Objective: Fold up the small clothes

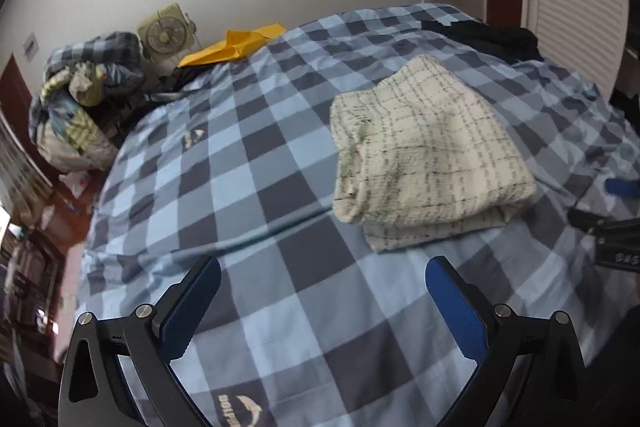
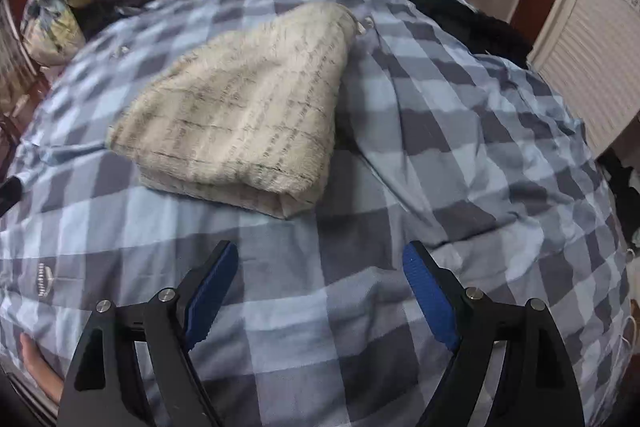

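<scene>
A cream garment with a thin dark grid pattern [image 1: 428, 151] lies folded into a thick bundle on the blue-and-grey checked bedspread [image 1: 248, 187]. It also shows in the right wrist view [image 2: 248, 115]. My left gripper [image 1: 324, 269] is open and empty, hovering over the bedspread in front and to the left of the garment. My right gripper [image 2: 320, 255] is open and empty, over the bedspread just in front of the garment's near folded edge. The right gripper's tip shows at the right edge of the left wrist view [image 1: 616, 227].
A pile of bedding and clothes [image 1: 80, 99] sits at the far left beside a small fan [image 1: 164, 31] and a yellow cloth [image 1: 236, 45]. Dark clothing [image 1: 488, 35] lies at the bed's far right. A louvred door [image 1: 576, 7] stands at the right.
</scene>
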`<move>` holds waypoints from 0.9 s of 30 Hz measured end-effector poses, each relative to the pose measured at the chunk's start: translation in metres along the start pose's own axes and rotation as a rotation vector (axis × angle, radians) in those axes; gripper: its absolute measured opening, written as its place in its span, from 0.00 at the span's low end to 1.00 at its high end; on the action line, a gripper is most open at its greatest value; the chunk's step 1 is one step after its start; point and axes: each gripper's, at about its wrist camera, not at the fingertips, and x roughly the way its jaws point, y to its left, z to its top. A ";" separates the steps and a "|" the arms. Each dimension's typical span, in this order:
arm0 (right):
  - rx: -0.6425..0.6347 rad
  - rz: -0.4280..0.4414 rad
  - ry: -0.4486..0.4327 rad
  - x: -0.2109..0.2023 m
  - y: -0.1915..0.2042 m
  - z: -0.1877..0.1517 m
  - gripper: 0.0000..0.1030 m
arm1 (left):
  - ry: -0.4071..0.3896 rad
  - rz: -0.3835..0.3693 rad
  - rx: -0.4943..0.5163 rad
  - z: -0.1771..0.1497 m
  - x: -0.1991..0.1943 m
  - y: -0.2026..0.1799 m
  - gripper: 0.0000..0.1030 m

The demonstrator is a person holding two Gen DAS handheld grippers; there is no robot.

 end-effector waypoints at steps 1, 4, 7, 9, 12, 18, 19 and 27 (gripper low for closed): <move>-0.004 -0.011 -0.015 -0.002 0.003 -0.002 0.80 | 0.003 0.004 0.005 -0.001 0.001 -0.001 1.00; -0.058 -0.031 -0.074 -0.010 0.015 -0.005 0.80 | 0.027 -0.014 0.008 -0.002 0.004 -0.002 1.00; -0.123 -0.039 -0.115 -0.016 0.027 -0.007 0.80 | 0.022 -0.024 0.014 -0.003 0.000 -0.003 1.00; -0.141 -0.025 -0.130 -0.018 0.030 -0.007 0.80 | 0.010 -0.022 0.022 -0.003 -0.003 -0.005 1.00; -0.131 -0.017 -0.143 -0.019 0.026 -0.007 0.80 | 0.003 -0.024 0.030 -0.004 -0.006 -0.007 1.00; -0.077 -0.008 -0.183 -0.024 0.014 -0.004 0.80 | -0.001 -0.033 0.038 -0.003 -0.009 -0.010 1.00; -0.075 -0.008 -0.181 -0.023 0.013 -0.003 0.80 | -0.002 -0.030 0.039 -0.003 -0.009 -0.010 1.00; -0.071 0.001 -0.181 -0.022 0.013 -0.003 0.80 | 0.001 -0.025 0.036 -0.004 -0.008 -0.008 1.00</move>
